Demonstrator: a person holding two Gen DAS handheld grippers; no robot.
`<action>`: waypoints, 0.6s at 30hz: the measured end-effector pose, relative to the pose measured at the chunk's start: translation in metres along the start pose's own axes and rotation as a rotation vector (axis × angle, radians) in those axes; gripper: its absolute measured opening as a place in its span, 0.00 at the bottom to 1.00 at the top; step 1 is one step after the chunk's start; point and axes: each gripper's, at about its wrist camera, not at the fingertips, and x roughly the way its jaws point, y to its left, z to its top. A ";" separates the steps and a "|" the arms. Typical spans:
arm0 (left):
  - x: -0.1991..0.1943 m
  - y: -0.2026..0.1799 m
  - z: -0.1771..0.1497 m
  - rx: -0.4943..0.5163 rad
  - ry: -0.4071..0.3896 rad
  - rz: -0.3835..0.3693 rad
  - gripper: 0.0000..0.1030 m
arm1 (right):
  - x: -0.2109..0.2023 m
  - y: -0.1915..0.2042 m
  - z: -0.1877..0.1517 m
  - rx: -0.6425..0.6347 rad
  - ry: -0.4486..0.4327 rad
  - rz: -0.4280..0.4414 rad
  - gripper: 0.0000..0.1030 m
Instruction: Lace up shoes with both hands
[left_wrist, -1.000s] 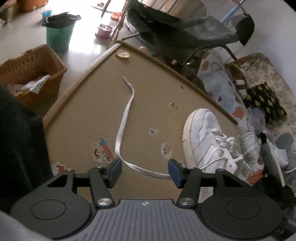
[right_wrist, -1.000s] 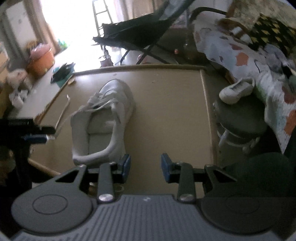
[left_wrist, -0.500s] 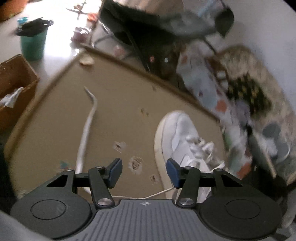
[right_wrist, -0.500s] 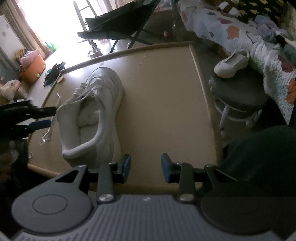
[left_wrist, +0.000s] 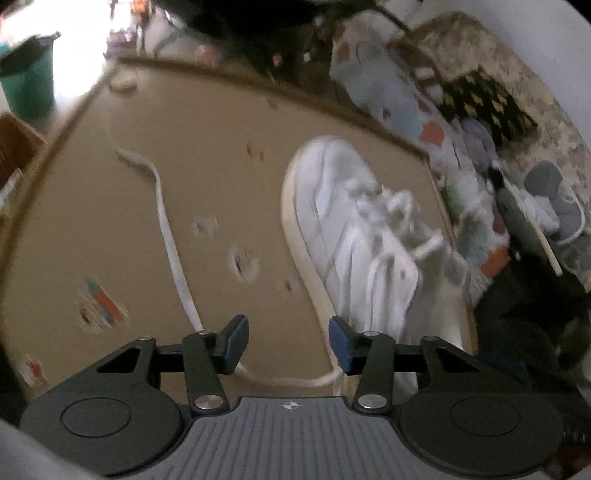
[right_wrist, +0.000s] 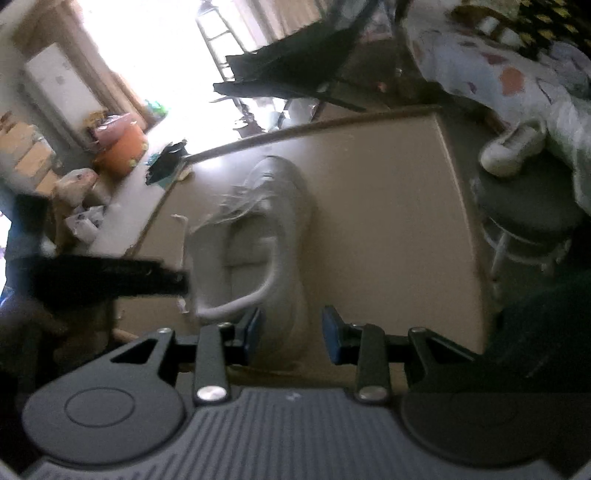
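With the shoe (left_wrist: 343, 229) lying on the table (left_wrist: 221, 166), the left gripper (left_wrist: 284, 343) is closing over the loose lace (left_wrist: 173, 258) without yet pinching it, the right gripper (right_wrist: 291, 332) gapes half-wide and empty near the heel, so next seems a firm pinch.

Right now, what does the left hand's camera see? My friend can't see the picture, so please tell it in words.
A white sneaker lies on a tan table, and its long loose lace trails across the table to the left gripper. The gripper's jaws are closing, the lace crosses between them unpinched, and the picture is blurry.
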 end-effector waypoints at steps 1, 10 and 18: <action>-0.003 -0.001 0.007 0.012 -0.026 0.007 0.48 | 0.001 0.003 -0.001 -0.008 0.008 -0.010 0.35; 0.002 -0.053 0.091 0.216 -0.145 0.014 0.55 | 0.005 0.029 -0.004 -0.068 0.120 0.080 0.35; 0.045 -0.115 0.127 0.373 -0.041 0.046 0.57 | 0.021 0.034 0.000 -0.059 0.135 0.015 0.35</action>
